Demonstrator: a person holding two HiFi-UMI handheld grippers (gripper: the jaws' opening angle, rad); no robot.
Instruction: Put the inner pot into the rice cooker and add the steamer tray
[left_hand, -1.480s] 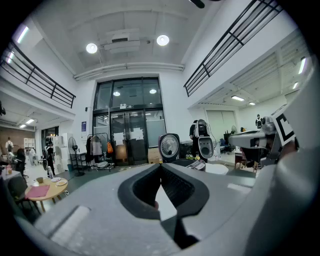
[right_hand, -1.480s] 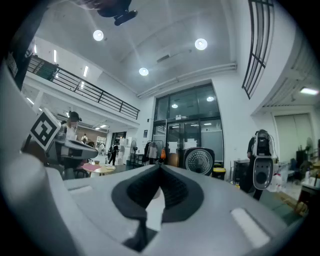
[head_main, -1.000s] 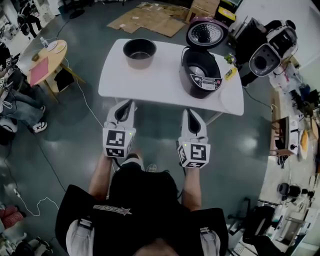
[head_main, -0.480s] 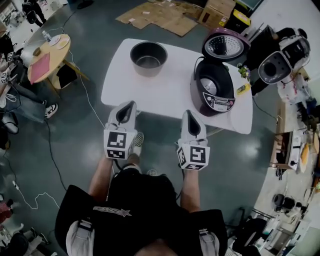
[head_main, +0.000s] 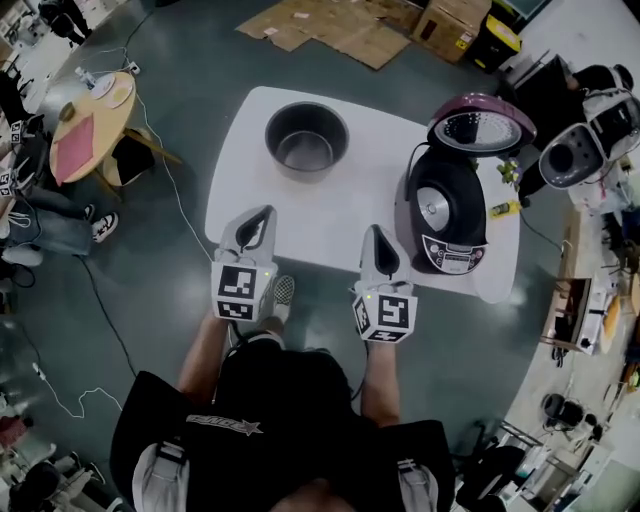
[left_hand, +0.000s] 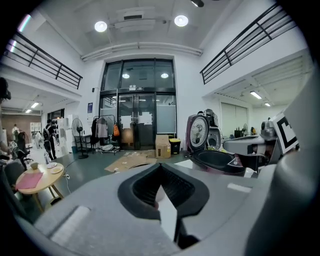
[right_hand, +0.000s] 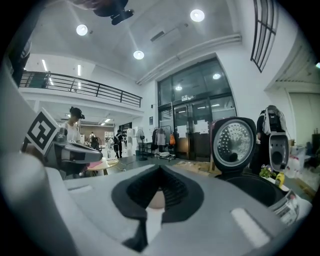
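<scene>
The table (head_main: 340, 205) is the largest thing here, white, with the floor around it; on its right part stands the cooker (head_main: 450, 215), its lid (head_main: 482, 125) tilted up and back, its well dark and, as far as the head view shows, empty; on the far left part stands the pot (head_main: 306, 142), upright, mouth up, well apart from the cooker; no steamer tray shows in any view. By this the task looks not yet begun; the pot is not in the cooker, and the tray has to be found and added after it. Both forearms reach forward, side by side; the left gripper (head_main: 262, 215) has its tip over the table's near edge, on the pot's side; the right gripper (head_main: 373, 232) is likewise at the near edge, just left of the cooker; both point nearly level, a little down. Each gripper's jaws are pressed together with nothing between them; neither touches the pot or cooker.
</scene>
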